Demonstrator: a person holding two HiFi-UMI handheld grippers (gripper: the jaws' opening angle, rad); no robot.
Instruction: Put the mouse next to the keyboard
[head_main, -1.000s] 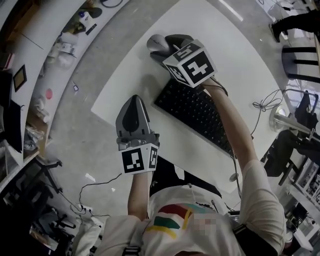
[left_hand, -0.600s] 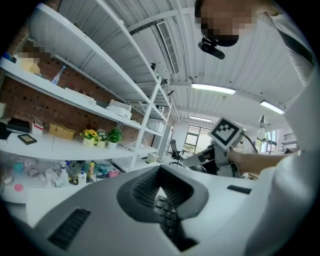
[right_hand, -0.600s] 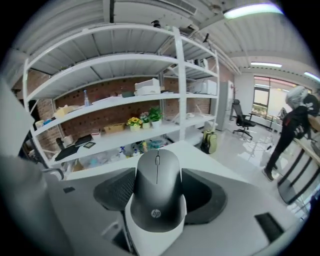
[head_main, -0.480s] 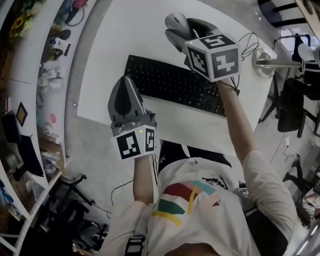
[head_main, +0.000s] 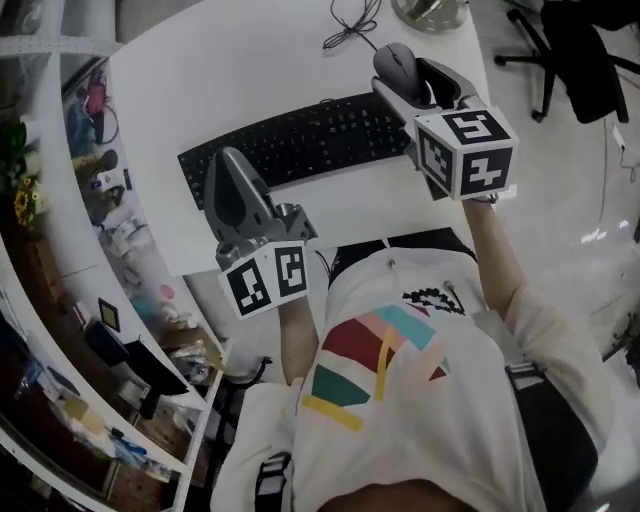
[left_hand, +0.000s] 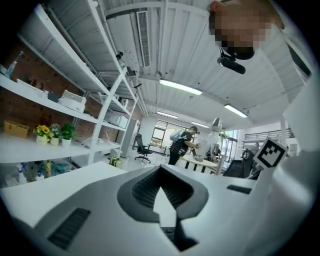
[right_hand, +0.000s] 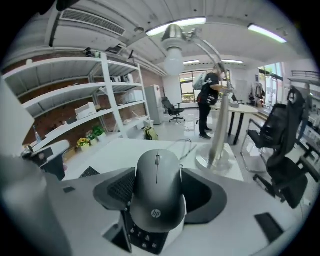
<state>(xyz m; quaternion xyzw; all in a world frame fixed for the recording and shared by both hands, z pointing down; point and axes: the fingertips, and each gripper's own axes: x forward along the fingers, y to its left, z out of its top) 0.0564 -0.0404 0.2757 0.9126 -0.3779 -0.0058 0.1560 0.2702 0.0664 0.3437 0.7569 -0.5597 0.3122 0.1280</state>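
Over the near-left edge of the white desk (head_main: 230, 70) the left gripper (head_main: 228, 165) hangs idle, jaws together on nothing, out of the way. Past the right end of the flat black keyboard (head_main: 300, 145), the right gripper (head_main: 415, 82) clamps the rounded dark grey mouse (right_hand: 156, 192) — probably just above the surface, where it belongs.

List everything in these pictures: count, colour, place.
table: one, white, in front of the person
keyboard: one, black, on the table
mouse: one, dark grey, between the right gripper's jaws, by the keyboard's right end
cable: one, dark, at the table's far edge
lamp base: one, metal, on the table's far corner
office chair: at least one, black, on the floor beyond the table
shelves: white, cluttered, left of the table
left gripper: grey, jaws together, empty, at the keyboard's left end
right gripper: grey, closed on the mouse
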